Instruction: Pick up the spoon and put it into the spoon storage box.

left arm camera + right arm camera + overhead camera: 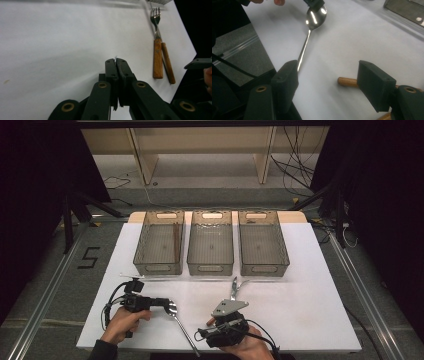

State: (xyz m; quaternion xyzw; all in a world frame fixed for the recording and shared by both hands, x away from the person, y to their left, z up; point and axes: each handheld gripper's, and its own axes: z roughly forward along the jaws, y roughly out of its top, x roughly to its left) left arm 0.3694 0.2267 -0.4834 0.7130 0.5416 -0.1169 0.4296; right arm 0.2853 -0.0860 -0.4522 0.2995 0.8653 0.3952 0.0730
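Near the table's (pixel 310 270) front edge, short of the three trays (pixel 210 242), the left gripper (pixel 167 304) pinches the spoon's (pixel 315 17) bowl rim. The right gripper (pixel 328 82) hovers with jaws apart over the wooden-handled fork (pixel 158 47). So thin a pinch could let the long handle swing and slip.

Shiny metal spoon (pixel 177 317), bowl (pixel 316 17) pinched at its rim, handle slanting across white table

- Three clear plastic bins (pixel 158 243) in a row
- One spoon (pixel 176 316)
- Two wooden-handled utensils (pixel 160 60), one a fork (pixel 155 15)
- Two handheld grippers, left gripper (pixel 167 303) and right gripper (pixel 231 296)
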